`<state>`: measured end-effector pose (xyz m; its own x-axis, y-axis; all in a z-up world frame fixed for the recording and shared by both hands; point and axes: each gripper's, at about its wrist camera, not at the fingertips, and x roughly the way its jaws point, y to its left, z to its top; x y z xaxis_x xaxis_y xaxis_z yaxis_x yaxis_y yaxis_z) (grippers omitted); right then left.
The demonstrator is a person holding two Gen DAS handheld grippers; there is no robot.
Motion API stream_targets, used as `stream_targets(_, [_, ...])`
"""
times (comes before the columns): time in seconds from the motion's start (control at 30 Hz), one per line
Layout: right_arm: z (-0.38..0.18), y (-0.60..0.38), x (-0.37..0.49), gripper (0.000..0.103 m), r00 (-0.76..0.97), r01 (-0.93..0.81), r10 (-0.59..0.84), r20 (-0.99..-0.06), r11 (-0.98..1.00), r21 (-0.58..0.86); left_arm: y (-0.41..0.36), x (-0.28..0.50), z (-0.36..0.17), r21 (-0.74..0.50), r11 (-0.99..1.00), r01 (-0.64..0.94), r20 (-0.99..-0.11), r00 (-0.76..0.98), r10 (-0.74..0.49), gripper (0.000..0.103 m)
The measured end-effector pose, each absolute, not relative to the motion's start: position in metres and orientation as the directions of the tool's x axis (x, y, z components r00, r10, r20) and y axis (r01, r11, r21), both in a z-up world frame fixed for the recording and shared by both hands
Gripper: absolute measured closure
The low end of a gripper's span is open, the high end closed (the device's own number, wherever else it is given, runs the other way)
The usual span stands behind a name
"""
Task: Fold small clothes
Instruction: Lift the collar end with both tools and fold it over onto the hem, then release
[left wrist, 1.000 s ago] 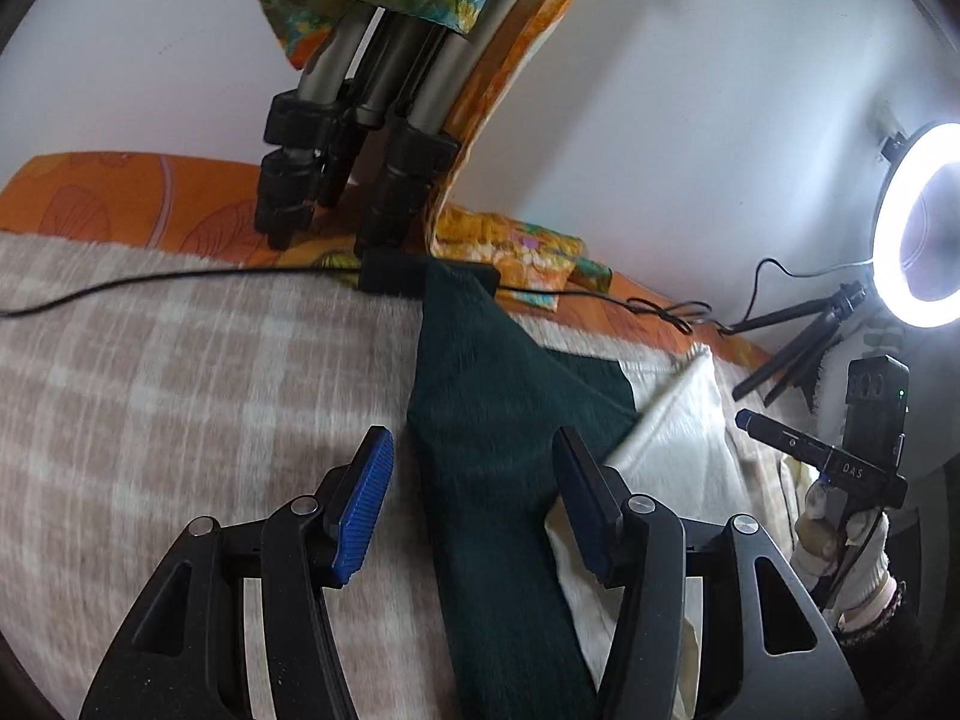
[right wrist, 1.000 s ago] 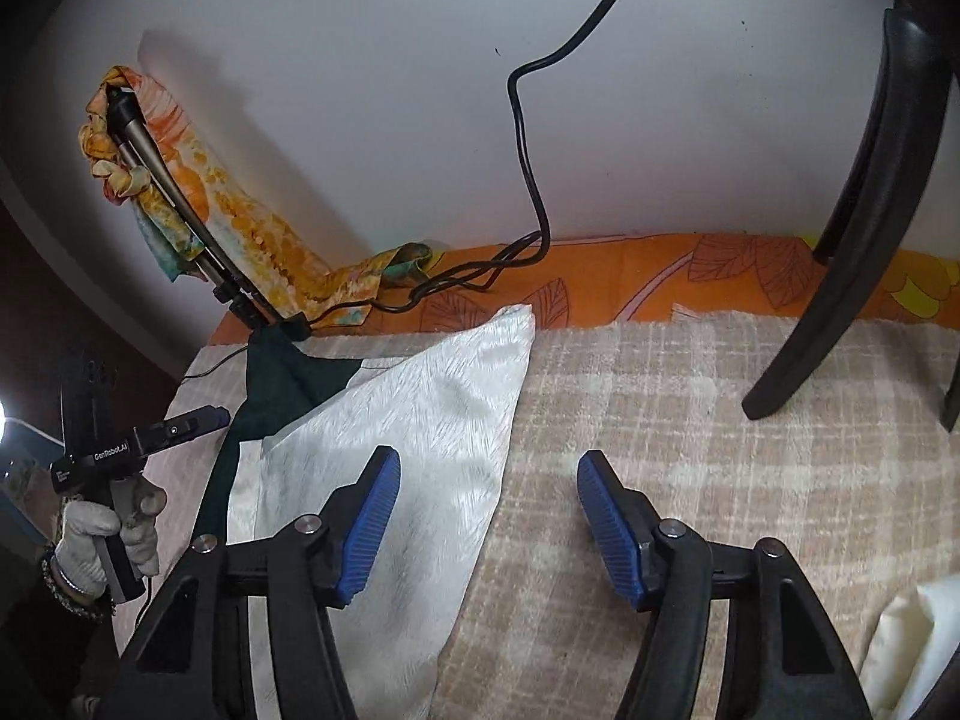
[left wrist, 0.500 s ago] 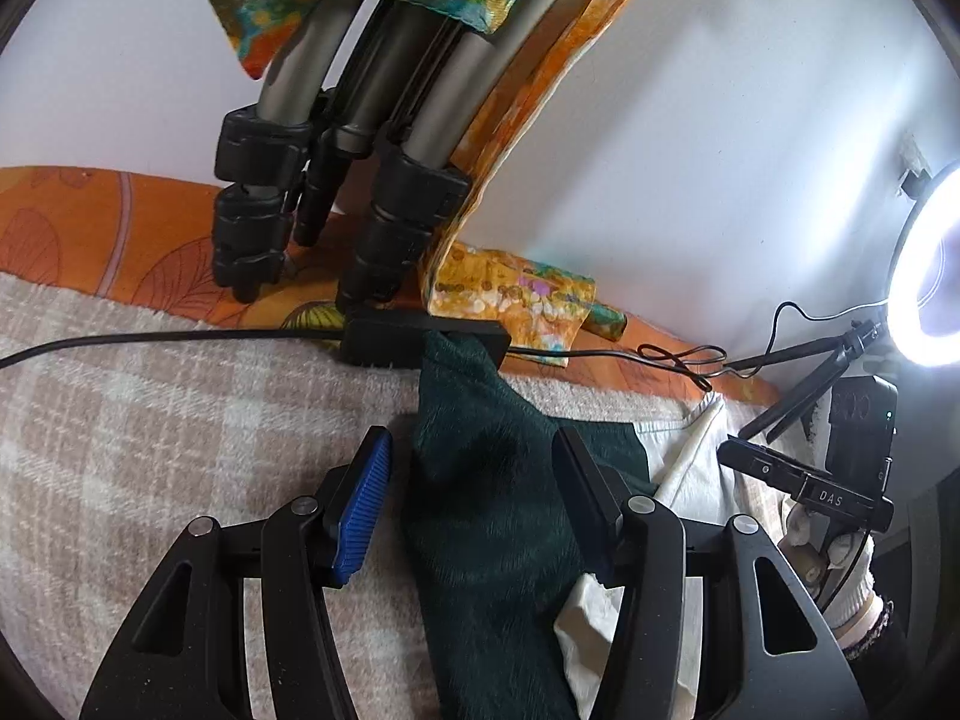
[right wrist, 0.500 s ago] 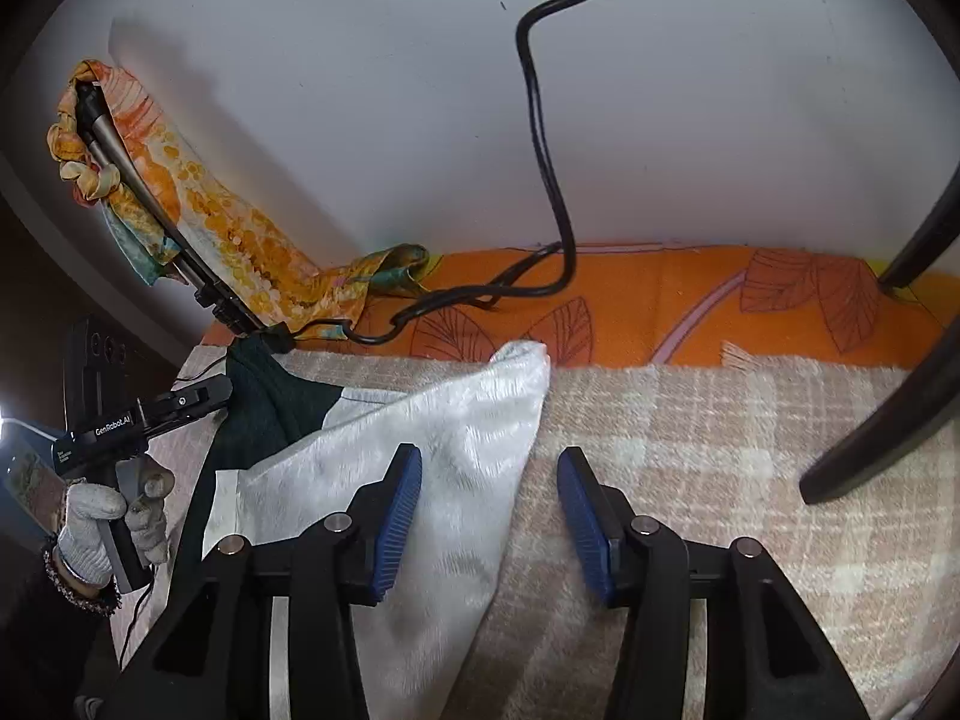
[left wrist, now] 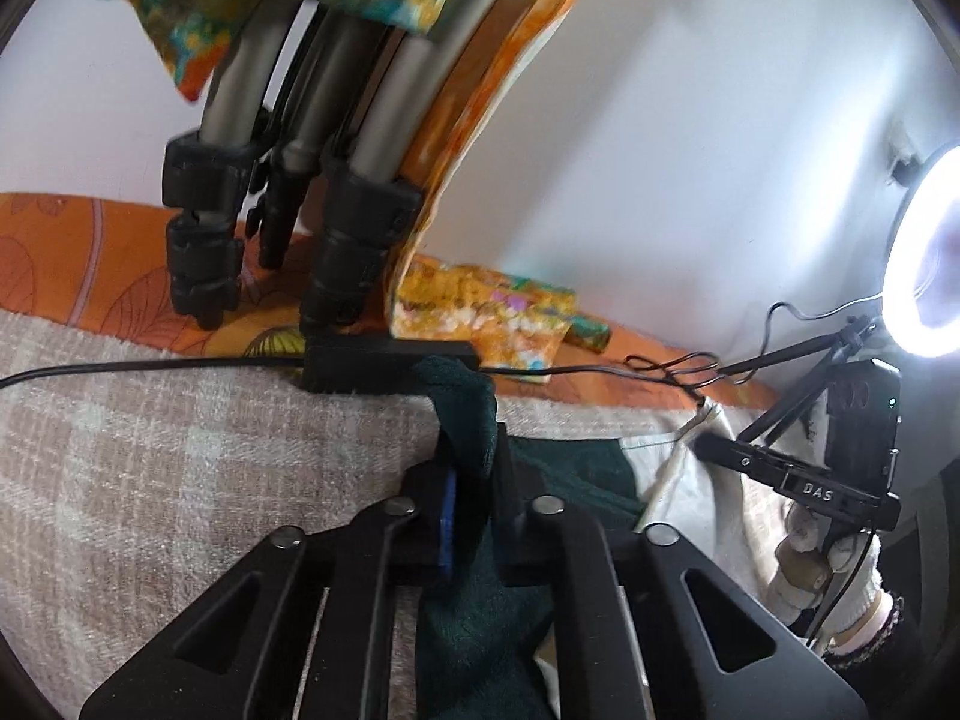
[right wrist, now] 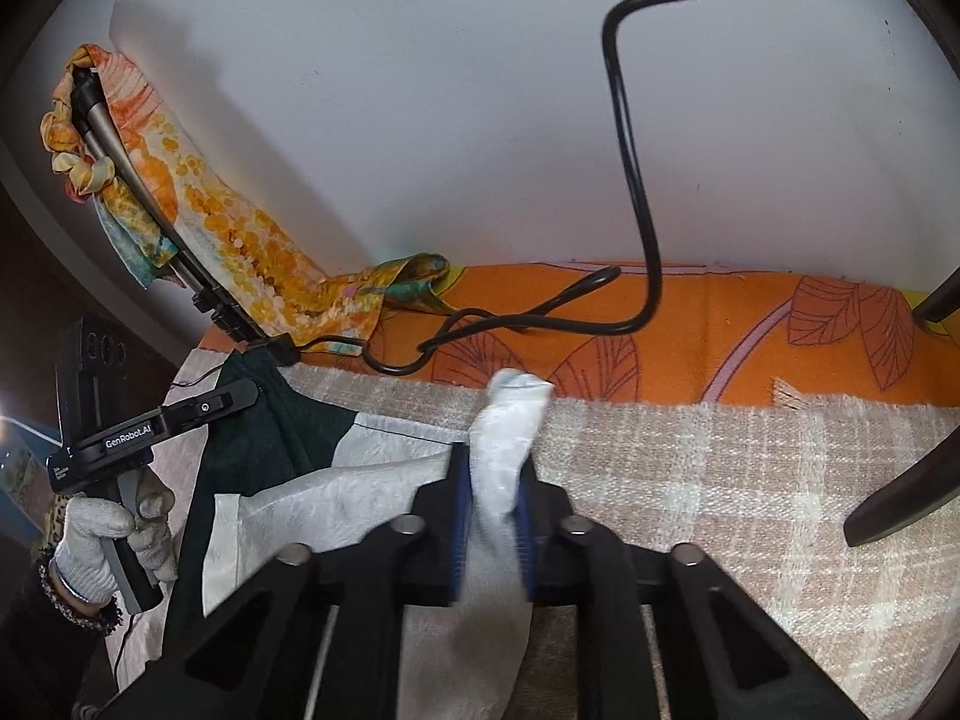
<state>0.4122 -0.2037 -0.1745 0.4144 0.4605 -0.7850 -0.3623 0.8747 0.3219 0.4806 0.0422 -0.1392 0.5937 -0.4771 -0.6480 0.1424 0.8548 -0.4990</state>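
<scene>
A small garment, part dark green (left wrist: 468, 420) and part white (right wrist: 504, 438), lies on a beige checked blanket (left wrist: 180, 450). My left gripper (left wrist: 474, 480) is shut on the dark green corner, near the far edge by a black tripod foot. My right gripper (right wrist: 495, 480) is shut on the white corner, which bunches up between the blue pads. In the right wrist view the left gripper (right wrist: 240, 393) shows at the far left, at the green cloth (right wrist: 264, 438). In the left wrist view the right gripper (left wrist: 708, 447) shows at the right, by the white cloth (left wrist: 678, 468).
A tripod (left wrist: 336, 240) draped with a patterned scarf (left wrist: 480, 312) stands at the blanket's far edge on an orange sheet (right wrist: 720, 330). Black cables (right wrist: 630, 180) run along the wall. A ring light (left wrist: 924, 252) glows at right. Dark chair legs (right wrist: 900, 492) stand at right.
Both grippers moved forward to the garment's far corners and closed on them, the left on the green corner and the right on the white corner.
</scene>
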Motion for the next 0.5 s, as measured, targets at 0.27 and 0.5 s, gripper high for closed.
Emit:
stream_targets(0.27, [-0.134, -0.211, 0.395, 0.102, 0.460, -0.381, 0.505, -0.730, 0.855, 0.351, 0.043, 0.460, -0.106, -0.507, 0.841, 0.188, -0.598, 0.626, -0.500, 0.100])
stream_targets(0.5, [-0.092, -0.209, 0.363, 0.102, 0.458, -0.400, 0.492, -0.741, 0.858, 0.323, 0.045, 0.422, -0.068, -0.508, 0.829, 0.233, -0.555, 0.647, -0.523, 0.100])
